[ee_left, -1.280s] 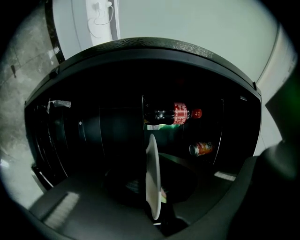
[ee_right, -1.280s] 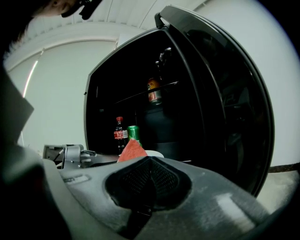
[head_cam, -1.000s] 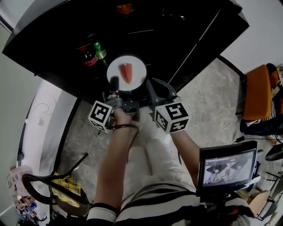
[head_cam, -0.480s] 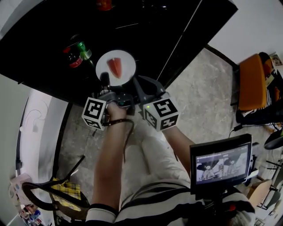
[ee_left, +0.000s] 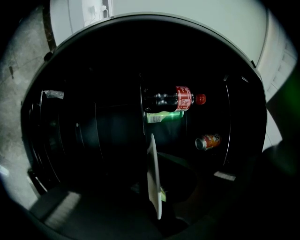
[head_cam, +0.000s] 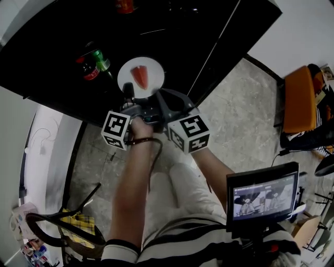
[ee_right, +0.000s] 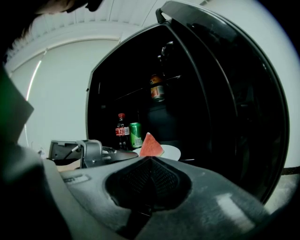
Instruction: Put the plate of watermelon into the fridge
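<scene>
The black fridge stands open and fills the top of the head view. Its inside is so dark that the shelf under the load can't be made out.

In front of it are two grippers, one in each hand. The left gripper is clenched on the near rim of the round white plate. Its jaws have just been closing further, with the rim between them, and its own view shows the plate edge-on, running straight away from the jaws. The right gripper sits just beside the plate's near right edge. Its jaws are together and nothing is between them. Whether it touches the plate from below I can't tell.

The plate is level, past the fridge's front edge and over the dark interior, directly ahead of the left gripper. The coming move turns on this: the plate lies straight forward of the jaws that hold it, so it probably has to be carried further along that same line. The left hand is the one bearing it, and the right is only close by.

To the plate's left, a little further in, is a dark cola bottle with a red label, and just beside that a green drinks can. They are near the plate but apart from it. An orange drinks can sits much deeper in.

On the plate lies a red wedge of watermelon, its long axis pointing away from the person into the fridge.

By count there is one plate, one wedge, one bottle, two cans and two grippers.
</scene>
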### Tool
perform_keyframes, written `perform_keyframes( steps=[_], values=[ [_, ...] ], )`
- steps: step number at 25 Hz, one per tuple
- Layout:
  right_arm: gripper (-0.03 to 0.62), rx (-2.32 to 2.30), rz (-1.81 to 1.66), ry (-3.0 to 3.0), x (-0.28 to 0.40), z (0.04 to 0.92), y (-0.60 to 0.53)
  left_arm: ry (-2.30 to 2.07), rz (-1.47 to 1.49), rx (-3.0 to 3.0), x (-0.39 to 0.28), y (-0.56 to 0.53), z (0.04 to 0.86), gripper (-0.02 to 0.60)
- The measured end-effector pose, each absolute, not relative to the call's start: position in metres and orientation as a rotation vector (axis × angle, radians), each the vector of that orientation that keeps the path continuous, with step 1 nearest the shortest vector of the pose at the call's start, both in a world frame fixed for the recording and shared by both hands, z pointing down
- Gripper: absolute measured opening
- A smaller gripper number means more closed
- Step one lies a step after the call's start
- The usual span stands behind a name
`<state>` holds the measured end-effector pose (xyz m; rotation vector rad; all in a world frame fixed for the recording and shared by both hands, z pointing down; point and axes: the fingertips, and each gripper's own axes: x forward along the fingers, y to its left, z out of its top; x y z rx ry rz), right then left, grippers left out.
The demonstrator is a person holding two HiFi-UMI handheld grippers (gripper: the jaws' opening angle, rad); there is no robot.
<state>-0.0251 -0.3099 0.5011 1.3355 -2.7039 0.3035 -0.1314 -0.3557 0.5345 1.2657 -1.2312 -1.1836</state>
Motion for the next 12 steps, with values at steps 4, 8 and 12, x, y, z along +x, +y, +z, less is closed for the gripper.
perform_keyframes(
  steps=[4,8,12],
  values=[
    [-0.005,1.333,0.319,-2.706,-0.0245,0.5022,-0.3111,-1.213,-1.183,1.256,-0.1287,-0.3585,0.5339,0.039],
    [-0.005,1.317,0.318,-2.704,-0.0269,0.5029,-0.3121,-1.198,-1.174,1.252,-0.1287,-0.3586,0.5346,0.040],
    [-0.005,1.291,0.324,-2.709,-0.0299,0.5054,-0.3113,-1.191,-1.157,1.232,-0.1289,-0.3600,0.5357,0.041]
  ],
)
